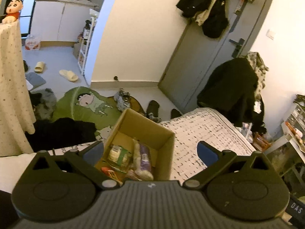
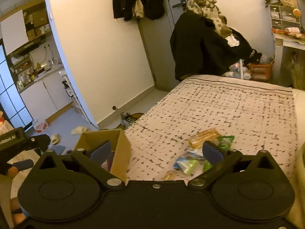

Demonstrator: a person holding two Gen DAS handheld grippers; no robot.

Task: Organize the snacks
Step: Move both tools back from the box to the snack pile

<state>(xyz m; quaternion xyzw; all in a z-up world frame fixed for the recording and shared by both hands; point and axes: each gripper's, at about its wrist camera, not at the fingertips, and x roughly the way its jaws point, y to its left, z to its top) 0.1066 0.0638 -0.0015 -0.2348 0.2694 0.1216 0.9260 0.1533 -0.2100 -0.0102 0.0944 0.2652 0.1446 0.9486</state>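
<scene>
An open cardboard box (image 1: pixel 144 127) stands at the edge of the patterned bed (image 1: pixel 200 131). In it lie a green-and-white packet (image 1: pixel 118 153), a purple packet (image 1: pixel 144 155) and an orange packet (image 1: pixel 108 171). My left gripper (image 1: pixel 150 152) hovers open above the box with nothing between its fingers. In the right wrist view the box (image 2: pixel 123 152) is at the left, and loose snacks lie on the bed (image 2: pixel 228 105): an orange packet (image 2: pixel 205 134), a green packet (image 2: pixel 225 142) and blue-green packets (image 2: pixel 187 163). My right gripper (image 2: pixel 156 151) is open and empty, above the bedcover between box and snacks.
A dark coat pile (image 2: pixel 205 43) rises beyond the bed's far end, beside a grey door (image 1: pixel 200 57). A green cartoon rug (image 1: pixel 85 105), slippers (image 1: pixel 68 75) and clothes litter the floor at the left. An orange basket (image 2: pixel 260 70) and a desk stand at the far right.
</scene>
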